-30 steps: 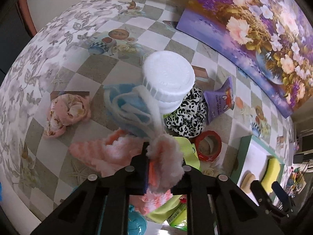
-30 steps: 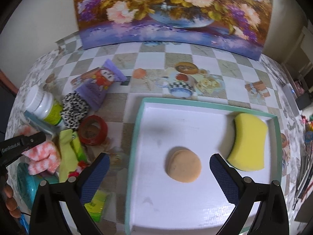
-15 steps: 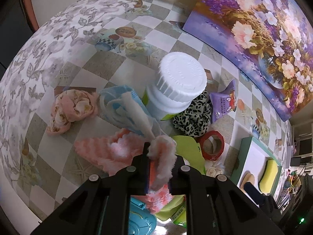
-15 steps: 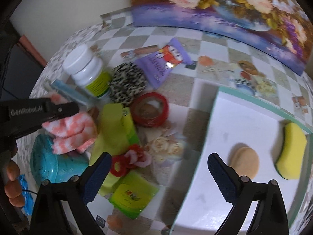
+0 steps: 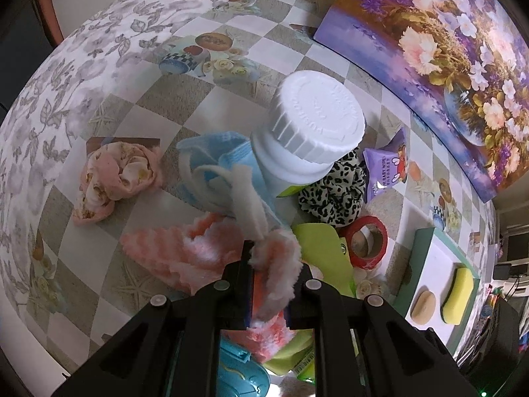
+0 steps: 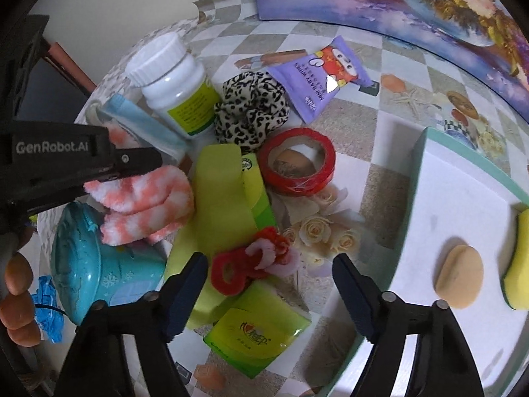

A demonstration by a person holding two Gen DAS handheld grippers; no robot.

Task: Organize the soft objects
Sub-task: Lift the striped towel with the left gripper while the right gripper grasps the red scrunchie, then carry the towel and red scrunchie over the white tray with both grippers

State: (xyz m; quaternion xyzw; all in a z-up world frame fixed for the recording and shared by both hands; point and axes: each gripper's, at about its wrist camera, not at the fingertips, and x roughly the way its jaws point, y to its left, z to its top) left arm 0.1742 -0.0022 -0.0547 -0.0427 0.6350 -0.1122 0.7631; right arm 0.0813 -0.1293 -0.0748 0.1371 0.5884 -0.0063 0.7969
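Right tongs: I am narrowing the right gripper [image 6: 269, 284] around the red-and-pink fuzzy chenille loop [image 6: 253, 263]; its pads are not yet pressing.
Advice: I am centring so I miss the green packet [image 6: 258, 334].
Left tongs: the left gripper [image 5: 267, 289] is pinching the coral-and-white fluffy sock [image 5: 198, 254], left of the loop.
Tray: the white teal-rimmed tray [image 6: 463, 178], right, is holding a tan round puff [image 6: 459, 276] and a yellow sponge [image 6: 520, 261].

Both matte black plastic two-finger grippers, left gripper [image 5: 267, 294] and right gripper [image 6: 269, 284], carry silver screw heads; white "GenRobot.AI" lettering marks the left, dark blue ribbed pads [image 6: 185, 289] line the right.
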